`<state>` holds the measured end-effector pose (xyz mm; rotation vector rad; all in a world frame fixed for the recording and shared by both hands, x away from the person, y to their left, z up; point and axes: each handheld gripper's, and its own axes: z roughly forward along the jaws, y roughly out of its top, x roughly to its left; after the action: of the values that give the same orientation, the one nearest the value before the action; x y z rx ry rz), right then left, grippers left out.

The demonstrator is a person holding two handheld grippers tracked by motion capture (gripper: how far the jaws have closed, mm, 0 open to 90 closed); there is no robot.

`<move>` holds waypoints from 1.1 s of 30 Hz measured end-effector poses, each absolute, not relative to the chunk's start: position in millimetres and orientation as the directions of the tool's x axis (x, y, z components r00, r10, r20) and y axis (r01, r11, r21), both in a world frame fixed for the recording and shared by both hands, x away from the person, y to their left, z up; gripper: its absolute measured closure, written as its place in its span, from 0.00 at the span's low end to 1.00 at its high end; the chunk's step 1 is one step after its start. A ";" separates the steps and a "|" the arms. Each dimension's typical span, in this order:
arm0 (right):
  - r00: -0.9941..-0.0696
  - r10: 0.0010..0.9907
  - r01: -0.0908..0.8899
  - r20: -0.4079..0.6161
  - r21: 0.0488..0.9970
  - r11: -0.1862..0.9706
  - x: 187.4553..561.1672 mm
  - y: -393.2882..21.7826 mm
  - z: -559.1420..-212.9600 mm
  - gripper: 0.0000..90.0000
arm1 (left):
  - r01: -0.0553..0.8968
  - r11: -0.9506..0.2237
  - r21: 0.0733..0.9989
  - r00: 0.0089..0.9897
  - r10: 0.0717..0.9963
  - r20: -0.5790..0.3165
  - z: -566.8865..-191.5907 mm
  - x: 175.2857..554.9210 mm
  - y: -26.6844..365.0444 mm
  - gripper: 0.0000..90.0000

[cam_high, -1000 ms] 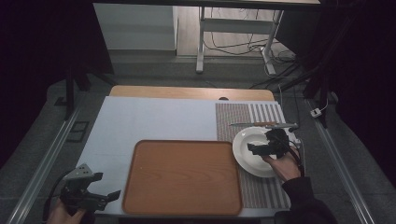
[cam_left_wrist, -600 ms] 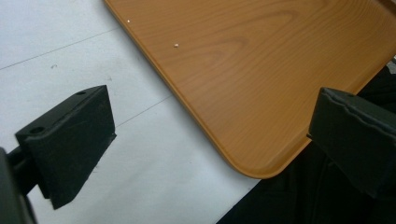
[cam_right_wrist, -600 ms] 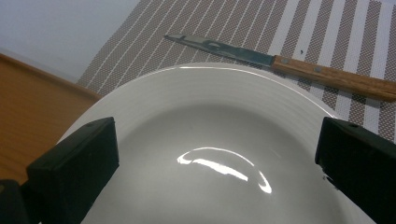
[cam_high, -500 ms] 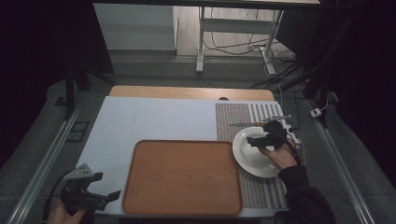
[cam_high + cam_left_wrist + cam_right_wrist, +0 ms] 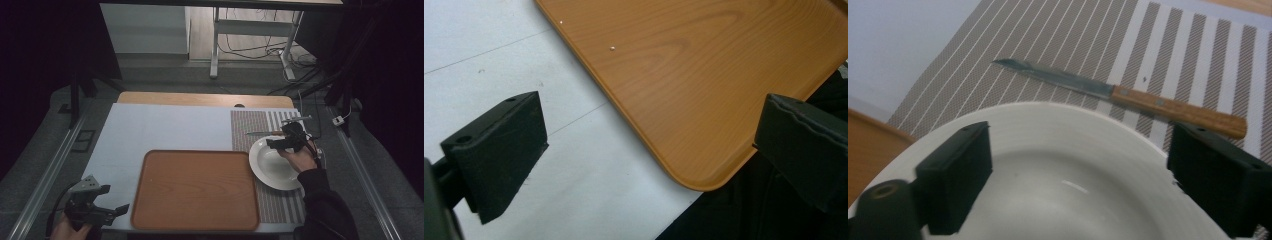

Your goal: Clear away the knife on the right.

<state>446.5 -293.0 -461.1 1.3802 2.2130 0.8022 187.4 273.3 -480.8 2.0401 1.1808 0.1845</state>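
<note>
Compared with a second ago, my right gripper (image 5: 284,140) has slid from the middle of the white plate (image 5: 272,167) up to the plate's far rim, right of centre in the high view, closer to the knife (image 5: 263,133). Its jaws have just been closing a little, yet they stand wide apart with nothing between them but the plate's rim below. In the right gripper view the knife (image 5: 1128,96) lies just beyond the plate (image 5: 1063,150) on the striped placemat (image 5: 1058,40), blade toward the upper left, wooden handle toward the right.

My left gripper (image 5: 100,212) has kept its place at the lower left, jaws open and holding nothing, beside the near corner of the wooden tray (image 5: 704,75).

I can read no brand, label or writing anywhere.
</note>
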 end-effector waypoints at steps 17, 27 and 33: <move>-0.434 0.898 0.681 -0.068 0.628 0.377 484.1 -301.2 -457.4 0.77 | 0.683 -0.286 0.672 0.563 0.792 -0.235 -480.8 187.5 273.3 0.01; -0.422 0.905 0.726 -0.058 0.577 0.375 513.6 -313.2 -465.0 1.00 | 0.684 -0.286 0.672 0.563 0.792 -0.235 -480.9 187.6 273.3 0.01; -0.378 0.922 0.743 -0.087 0.565 0.358 532.3 -321.7 -476.9 1.00 | 0.683 -0.288 0.671 0.563 0.793 -0.233 -480.9 187.6 272.9 0.01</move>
<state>532.3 -321.7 -476.9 1.4549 2.2349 0.6242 187.6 272.9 -480.9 2.0429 1.1800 0.1850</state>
